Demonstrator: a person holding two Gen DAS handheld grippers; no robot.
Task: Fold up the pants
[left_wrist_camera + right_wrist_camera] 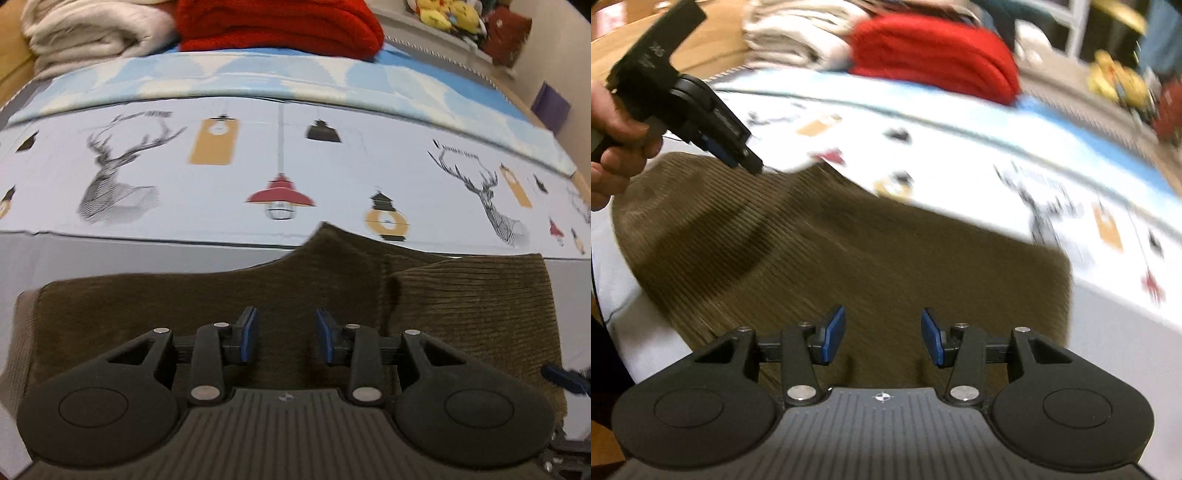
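Note:
Brown corduroy pants [295, 288] lie folded on the bed, with one layer lapped over another at the right [472, 295]. My left gripper [286, 332] hovers just above the cloth, open, with nothing between its blue pads. In the right wrist view the pants [849, 251] fill the middle, blurred. My right gripper [884, 334] is open over their near edge and holds nothing. The left gripper [738, 155] shows there at the upper left, held in a person's hand [613, 140] above the far end of the pants.
The bed sheet [184, 177] is pale with deer and lamp prints. A red blanket [280, 29] and a cream blanket [92, 33] are stacked at the far side. Plush toys [450, 14] sit on a shelf at the back right.

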